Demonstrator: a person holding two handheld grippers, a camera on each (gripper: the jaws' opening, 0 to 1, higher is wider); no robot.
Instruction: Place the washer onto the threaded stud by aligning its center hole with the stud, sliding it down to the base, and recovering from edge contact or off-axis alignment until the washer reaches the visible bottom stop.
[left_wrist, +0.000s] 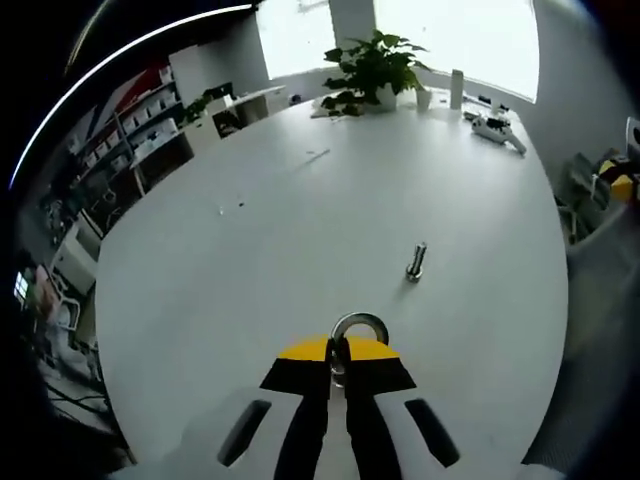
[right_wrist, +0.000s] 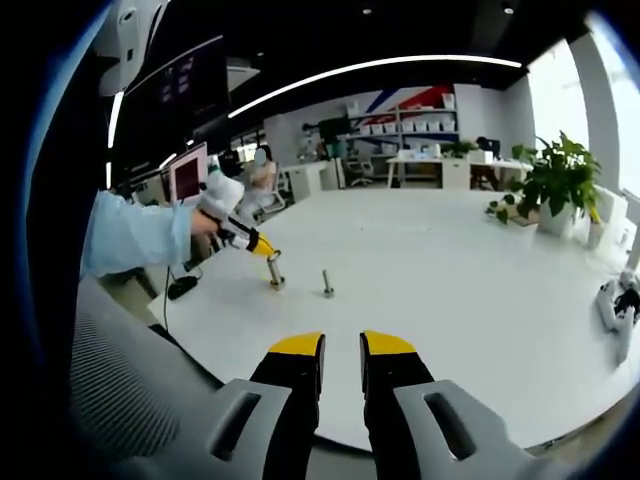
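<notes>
In the left gripper view my left gripper is shut on a metal washer, whose ring sticks out past the yellow tips, low over the white table. The threaded stud stands ahead and to the right, apart from the washer. The right gripper view looks across at that left gripper, held by a hand in a light blue sleeve, with the washer hanging at its tip just left of the stud. My right gripper hangs open near the table's front edge with nothing between its jaws.
A potted plant stands at the table's far end, with a white device to its right. Shelves line the wall on the left. A monitor sits behind the sleeved arm.
</notes>
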